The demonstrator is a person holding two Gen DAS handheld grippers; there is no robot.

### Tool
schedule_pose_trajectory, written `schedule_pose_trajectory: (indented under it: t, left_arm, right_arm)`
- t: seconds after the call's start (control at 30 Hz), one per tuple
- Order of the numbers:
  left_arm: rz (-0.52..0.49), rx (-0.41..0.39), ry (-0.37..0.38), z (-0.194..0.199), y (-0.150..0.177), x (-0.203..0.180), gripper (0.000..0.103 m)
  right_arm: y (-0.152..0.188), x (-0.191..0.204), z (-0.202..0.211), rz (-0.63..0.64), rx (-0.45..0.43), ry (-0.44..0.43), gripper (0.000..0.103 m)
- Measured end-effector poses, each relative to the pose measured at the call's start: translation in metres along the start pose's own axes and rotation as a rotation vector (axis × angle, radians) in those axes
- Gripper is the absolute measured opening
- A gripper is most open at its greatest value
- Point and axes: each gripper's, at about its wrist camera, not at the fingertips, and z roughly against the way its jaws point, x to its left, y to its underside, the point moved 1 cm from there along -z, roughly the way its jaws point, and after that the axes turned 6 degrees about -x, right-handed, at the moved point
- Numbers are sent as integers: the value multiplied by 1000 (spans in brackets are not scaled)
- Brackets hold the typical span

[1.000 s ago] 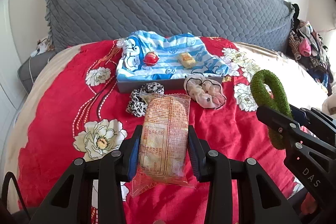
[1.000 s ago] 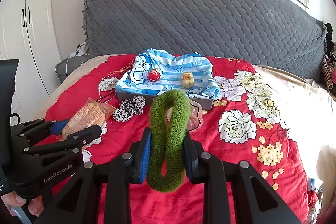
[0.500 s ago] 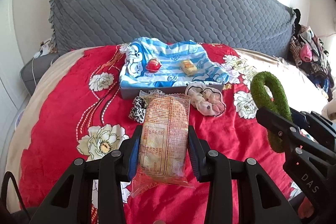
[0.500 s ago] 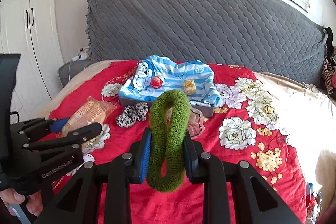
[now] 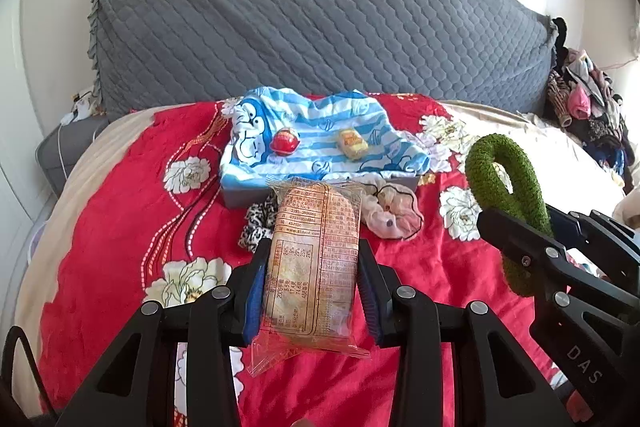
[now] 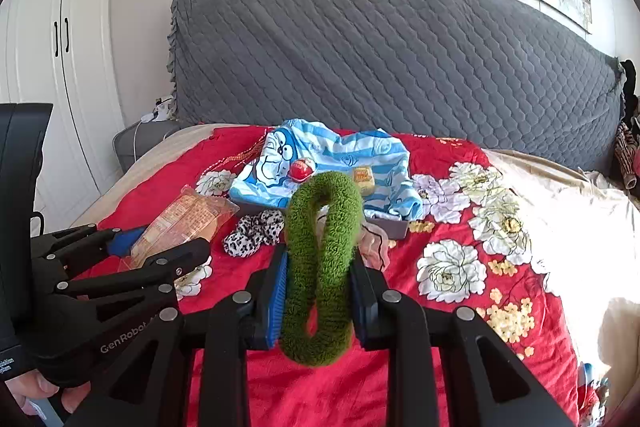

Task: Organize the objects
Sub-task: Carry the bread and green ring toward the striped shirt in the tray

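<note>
— Snack packet: where is it right now?

— Clamped upright between the blue pads of the left gripper, held up over the red floral bedspread. Its clear wrapper sticks out above and below the pads.

— And the other hand's tool?

— The right gripper is squeezed tight on a fuzzy green scrunchie, which is pinched into a long loop standing up between the fingers.

— What's lying past them?

— A leopard-print scrunchie and a pale sheer scrunchie lie on the bedspread, just in front of a grey tray. A blue striped cartoon cloth is draped over the tray, and on the cloth sit a small red round thing and a small yellow wrapped sweet, apart from each other.

— Further back?

— A grey quilted headboard, a white wardrobe to the left, and a heap of clothes at the right end of the headboard. A bit of the person's hand shows under the left gripper's body.
</note>
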Motion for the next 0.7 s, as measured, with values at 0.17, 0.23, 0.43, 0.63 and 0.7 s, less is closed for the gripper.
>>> schedule_pose_trajectory:
  t: [0.17, 0.23, 0.43, 0.63, 0.7]
  left_arm:
    - [6, -6, 1, -6, -5, 0, 41]
    - [14, -4, 2, -9, -7, 1, 41]
    - [15, -6, 6, -20, -11, 1, 41]
    - [15, -10, 10, -30, -18, 2, 41]
    - [17, -15, 13, -30, -20, 3, 41]
  right_arm:
    - [-4, -3, -3, 8, -9, 8, 28]
    - [-6, -7, -6, 2, -5, 8, 28]
    - [-10, -13, -16, -9, 1, 7, 28]
    - [-15, -15, -26, -17, -1, -1, 28]
    - [-16, -17, -30, -24, 2, -1, 28]
